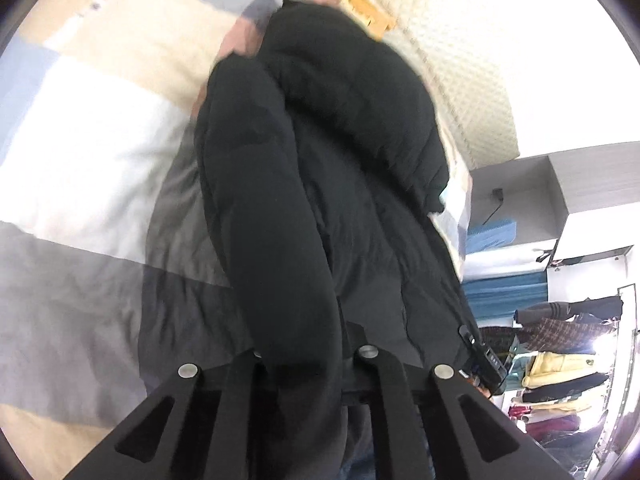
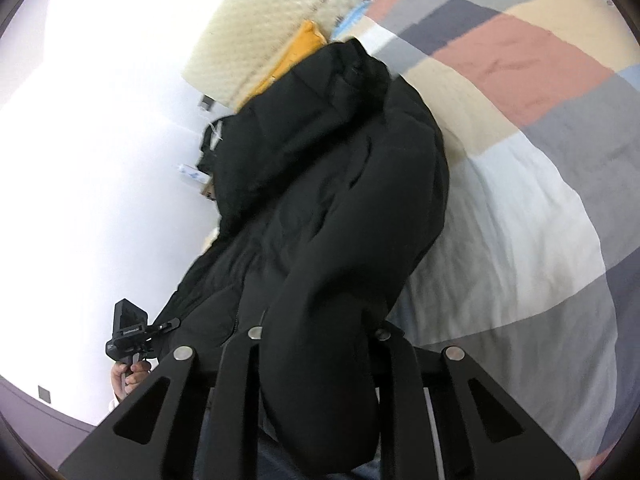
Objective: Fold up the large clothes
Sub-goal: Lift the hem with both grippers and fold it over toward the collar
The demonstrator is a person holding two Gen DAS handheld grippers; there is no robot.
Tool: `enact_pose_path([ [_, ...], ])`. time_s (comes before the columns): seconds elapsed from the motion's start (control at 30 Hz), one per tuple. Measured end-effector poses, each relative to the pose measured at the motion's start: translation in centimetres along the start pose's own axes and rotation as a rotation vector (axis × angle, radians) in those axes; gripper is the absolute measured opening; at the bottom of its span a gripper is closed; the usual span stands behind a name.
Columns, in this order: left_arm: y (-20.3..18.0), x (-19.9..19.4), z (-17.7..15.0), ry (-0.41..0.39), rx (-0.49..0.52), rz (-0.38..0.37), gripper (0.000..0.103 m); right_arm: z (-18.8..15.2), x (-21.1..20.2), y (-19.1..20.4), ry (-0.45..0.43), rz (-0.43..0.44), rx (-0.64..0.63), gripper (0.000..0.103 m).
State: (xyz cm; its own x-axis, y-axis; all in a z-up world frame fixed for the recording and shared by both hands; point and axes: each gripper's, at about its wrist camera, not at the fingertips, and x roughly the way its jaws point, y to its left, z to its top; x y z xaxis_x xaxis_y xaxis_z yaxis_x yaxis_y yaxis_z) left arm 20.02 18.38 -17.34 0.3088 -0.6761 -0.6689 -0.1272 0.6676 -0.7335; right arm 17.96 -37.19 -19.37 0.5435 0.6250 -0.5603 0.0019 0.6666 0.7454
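i have both sets of fingers, left (image 1: pixel 308 360) and right (image 2: pixel 320 340), clenched on the jacket (image 1: pixel 320 160), one fold between each pair, to raise it off the bed (image 1: pixel 80 160) for folding.

puffy jacket (image 1: pixel 320 168) is plain black, bed cover (image 2: pixel 520 128) is big blocks of grey, white, beige, dusty pink, light blue, and the headboard (image 1: pixel 460 64) is quilted cream

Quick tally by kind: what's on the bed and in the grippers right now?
Black padded jacket, clamped in both grippers: 1
Grippers, left gripper and right gripper: 2
Patchwork bedspread: 1
Orange cushion: 1
Total: 5
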Motion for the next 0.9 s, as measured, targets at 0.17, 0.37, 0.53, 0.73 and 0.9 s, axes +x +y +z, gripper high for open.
enact_pose_path([
  [0.17,-1.1,-4.1,-0.9,-0.037,0.015,-0.008,0.009,-0.1,-4.0,2.2,-0.046,0.018,-0.027,0.018],
  [0.37,-2.9,-8.2,-3.7,-0.073,0.049,-0.016,0.008,-0.7,-8.2,5.0,-0.102,0.048,-0.058,0.018],
  [0.53,-5.0,-11.2,-6.9,-0.101,0.086,-0.013,0.008,-2.4,-11.6,6.6,-0.12,0.079,-0.067,0.018],
  [0.73,-6.2,-14.6,-10.4,-0.126,0.115,-0.042,0.008,-5.4,-15.9,8.6,-0.155,0.12,-0.094,0.018],
  [0.9,-6.6,-16.9,-13.3,-0.134,0.132,-0.047,0.007,-7.7,-19.7,10.2,-0.186,0.141,-0.115,0.018],
])
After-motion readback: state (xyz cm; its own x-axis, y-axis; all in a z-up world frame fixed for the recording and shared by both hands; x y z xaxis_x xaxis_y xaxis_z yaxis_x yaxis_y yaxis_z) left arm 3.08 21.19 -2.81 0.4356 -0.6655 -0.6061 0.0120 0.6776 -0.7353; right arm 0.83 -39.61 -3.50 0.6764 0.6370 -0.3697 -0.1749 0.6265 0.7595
